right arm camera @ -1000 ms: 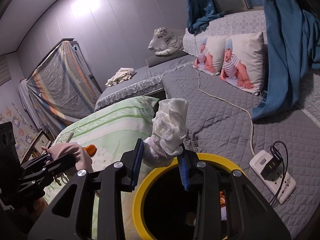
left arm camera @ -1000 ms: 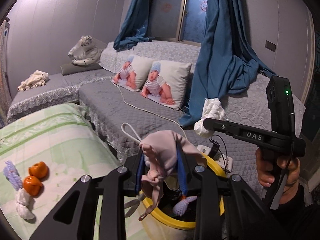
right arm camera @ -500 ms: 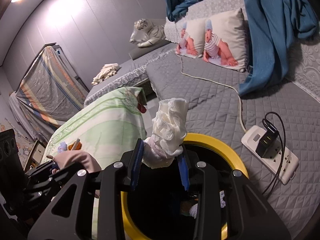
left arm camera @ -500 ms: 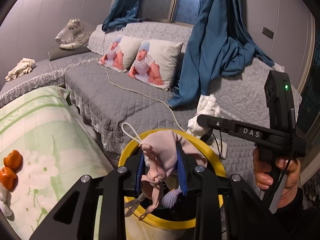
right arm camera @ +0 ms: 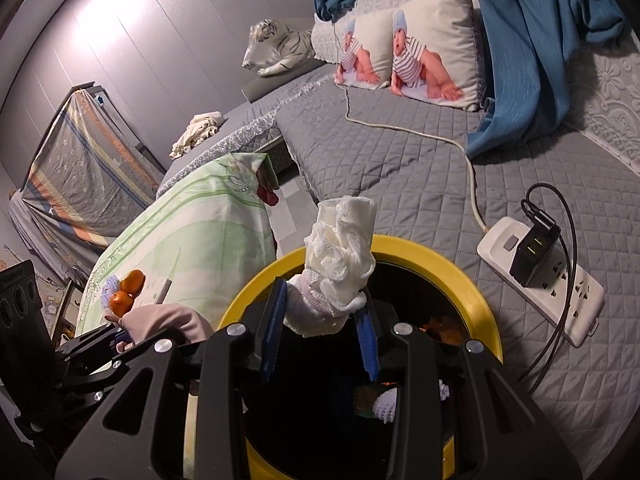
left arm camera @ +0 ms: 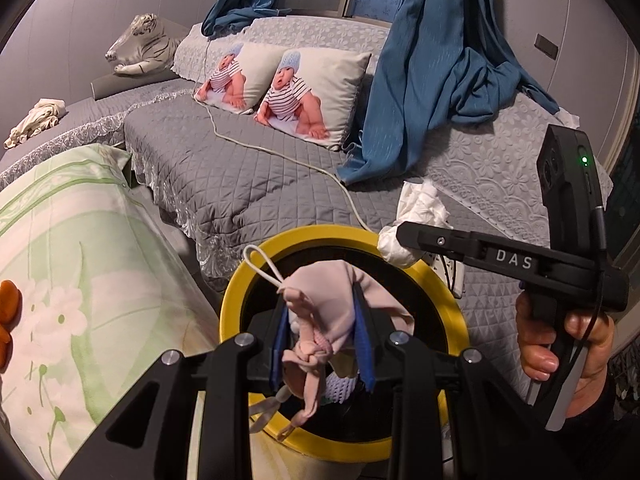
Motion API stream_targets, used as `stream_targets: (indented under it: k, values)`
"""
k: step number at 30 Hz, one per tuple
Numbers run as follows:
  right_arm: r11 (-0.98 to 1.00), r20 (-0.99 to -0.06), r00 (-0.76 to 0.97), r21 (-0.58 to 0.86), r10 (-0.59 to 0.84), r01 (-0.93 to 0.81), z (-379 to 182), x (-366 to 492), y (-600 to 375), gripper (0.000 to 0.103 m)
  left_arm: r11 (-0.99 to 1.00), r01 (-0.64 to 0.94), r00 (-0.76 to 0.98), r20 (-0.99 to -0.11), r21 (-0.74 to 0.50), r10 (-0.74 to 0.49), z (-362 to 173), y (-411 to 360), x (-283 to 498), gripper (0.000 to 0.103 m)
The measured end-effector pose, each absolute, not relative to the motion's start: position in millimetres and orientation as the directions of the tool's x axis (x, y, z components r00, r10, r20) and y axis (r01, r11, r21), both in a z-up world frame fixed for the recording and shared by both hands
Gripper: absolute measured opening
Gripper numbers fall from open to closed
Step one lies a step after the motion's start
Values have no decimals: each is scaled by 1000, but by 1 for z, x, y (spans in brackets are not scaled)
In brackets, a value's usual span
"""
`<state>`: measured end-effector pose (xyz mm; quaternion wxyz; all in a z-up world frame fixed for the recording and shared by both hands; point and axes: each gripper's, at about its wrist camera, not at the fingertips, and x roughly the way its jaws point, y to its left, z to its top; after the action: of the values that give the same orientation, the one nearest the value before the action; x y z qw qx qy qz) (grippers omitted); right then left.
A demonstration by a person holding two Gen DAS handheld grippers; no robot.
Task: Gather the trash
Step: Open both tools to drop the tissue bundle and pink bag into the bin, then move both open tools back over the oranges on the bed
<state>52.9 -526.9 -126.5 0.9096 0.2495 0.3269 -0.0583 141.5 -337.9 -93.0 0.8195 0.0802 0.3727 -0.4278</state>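
Observation:
A yellow-rimmed black trash bin (left arm camera: 240, 280) stands between the green bedspread and the grey bed; it also shows in the right wrist view (right arm camera: 476, 296). My left gripper (left arm camera: 322, 334) is shut on a pink cloth pouch (left arm camera: 328, 300) with a white drawstring, held over the bin's mouth. My right gripper (right arm camera: 322, 326) is shut on a crumpled white tissue wad (right arm camera: 340, 256), held over the bin's near rim. The right gripper and its tissue (left arm camera: 416, 216) show at the right of the left wrist view. Some trash lies inside the bin (right arm camera: 386, 402).
A white power strip (right arm camera: 548, 280) with a black charger and cables lies on the grey quilt right of the bin. Orange peel pieces (right arm camera: 128, 290) lie on the green bedspread (left arm camera: 80, 264). Baby-print pillows (left arm camera: 304, 92), a blue curtain (left arm camera: 432, 80) and a toy tiger (left arm camera: 140, 46) are behind.
Both grippers have moved forward and down over the bin with their loads still held. The bin's opening now fills more of each view.

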Motion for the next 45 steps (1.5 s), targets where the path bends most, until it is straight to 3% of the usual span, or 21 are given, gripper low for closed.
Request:
stream_targets:
  k: [15, 18, 20, 26, 35, 45]
  values:
    - [861, -638, 769, 410, 34, 302, -129, 54, -533, 34, 605, 768, 327, -685, -210, -651, -95, -339, 139, 31]
    - [852, -643, 765, 412, 22, 323, -130, 53, -537, 37, 602, 766, 318, -681, -225, -660, -95, -336, 139, 39]
    - [844, -643, 766, 420, 16, 334, -131, 51, -540, 43, 604, 763, 322, -675, -230, -664, -93, -334, 139, 52]
    - [835, -639, 769, 422, -3, 354, -126, 45, -544, 47, 629, 743, 362, -653, -228, -665, -84, -321, 141, 67]
    - [860, -593, 805, 424, 26, 285, -105, 47, -525, 54, 706, 669, 464, -609, -234, -643, -59, -284, 165, 76]
    - [907, -532, 842, 393, 89, 152, -69, 67, -474, 69, 807, 564, 627, -546, -174, -556, -18, -217, 190, 88]
